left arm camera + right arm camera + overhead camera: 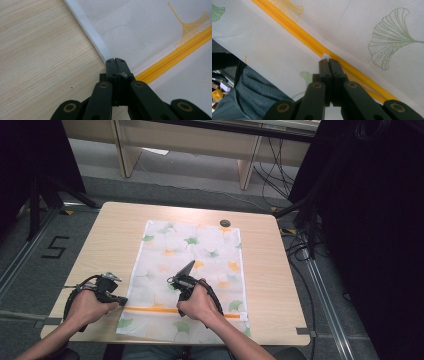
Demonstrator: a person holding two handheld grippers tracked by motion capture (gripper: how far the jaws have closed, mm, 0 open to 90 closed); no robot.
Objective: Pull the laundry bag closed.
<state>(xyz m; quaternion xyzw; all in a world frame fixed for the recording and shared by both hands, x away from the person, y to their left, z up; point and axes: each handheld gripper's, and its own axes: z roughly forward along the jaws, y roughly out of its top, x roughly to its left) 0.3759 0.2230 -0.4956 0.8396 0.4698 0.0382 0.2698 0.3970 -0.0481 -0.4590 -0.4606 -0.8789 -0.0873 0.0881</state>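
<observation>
Right gripper view is showing the right gripper [329, 61] with its jaws pressed together on a small white tab, probably the zip pull, at the yellow zip [294, 27] of a mesh laundry bag [362, 22]. The left gripper [115, 60] is clamping the bag's white edge [86, 30] just where the zip begins. Farther off, the bag [192, 247] is lying flat along the middle of the wooden table [102, 237], its near end hanging over the edge. It is looking light, soft and floppy, so gripping the stiffer hem and the pull seems wisest. A small dark disc [225, 223] is sitting beyond the bag.
</observation>
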